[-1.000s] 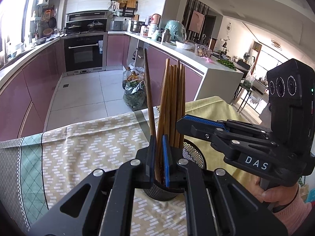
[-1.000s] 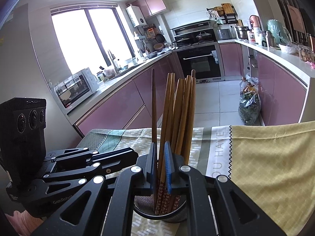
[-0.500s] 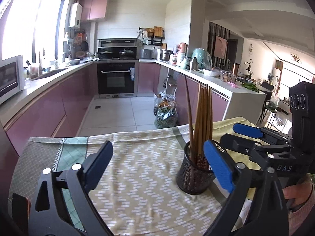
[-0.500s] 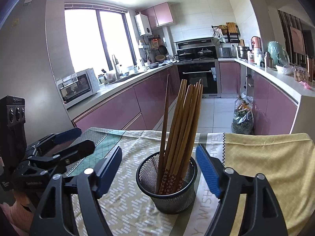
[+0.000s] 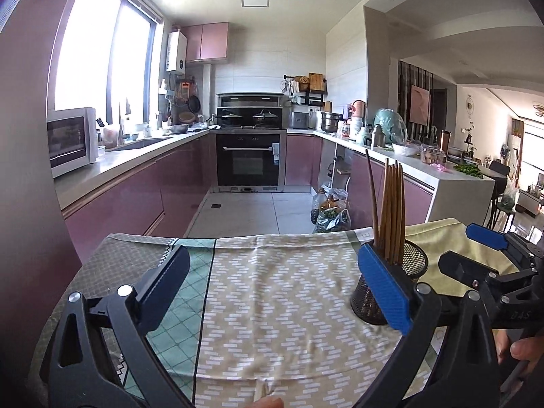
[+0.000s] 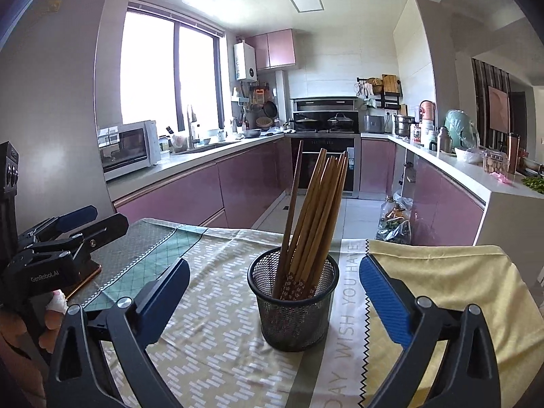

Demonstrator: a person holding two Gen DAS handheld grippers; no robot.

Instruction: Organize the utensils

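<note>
A black mesh cup (image 6: 293, 306) stands on the tablecloth with several wooden chopsticks (image 6: 316, 210) upright in it, leaning right. My right gripper (image 6: 274, 264) faces it, its jaws opening. The cup sits between and just ahead of the blue pads (image 6: 384, 299), with a gap on each side. My left gripper (image 5: 273, 255) is open over bare cloth. In its view the cup (image 5: 413, 265) and chopsticks (image 5: 391, 204) stand to the right, partly behind its right finger (image 5: 380, 285). Each gripper shows in the other's view: the right gripper (image 5: 471, 250) at the right, the left gripper (image 6: 98, 219) at the far left.
A patterned beige and green tablecloth (image 5: 278, 299) covers the table, with a yellow cloth (image 6: 442, 289) on the right. Beyond the table's far edge lie the kitchen floor and pink cabinets (image 5: 142, 204). Bags and bottles (image 6: 394, 221) sit on the floor. A person's hand (image 5: 523, 346) holds the right gripper.
Both grippers were shut on the chopsticks in the cup. They have let go, opened wide and drawn back. The left one swung left, so the cup now sits at its right.
</note>
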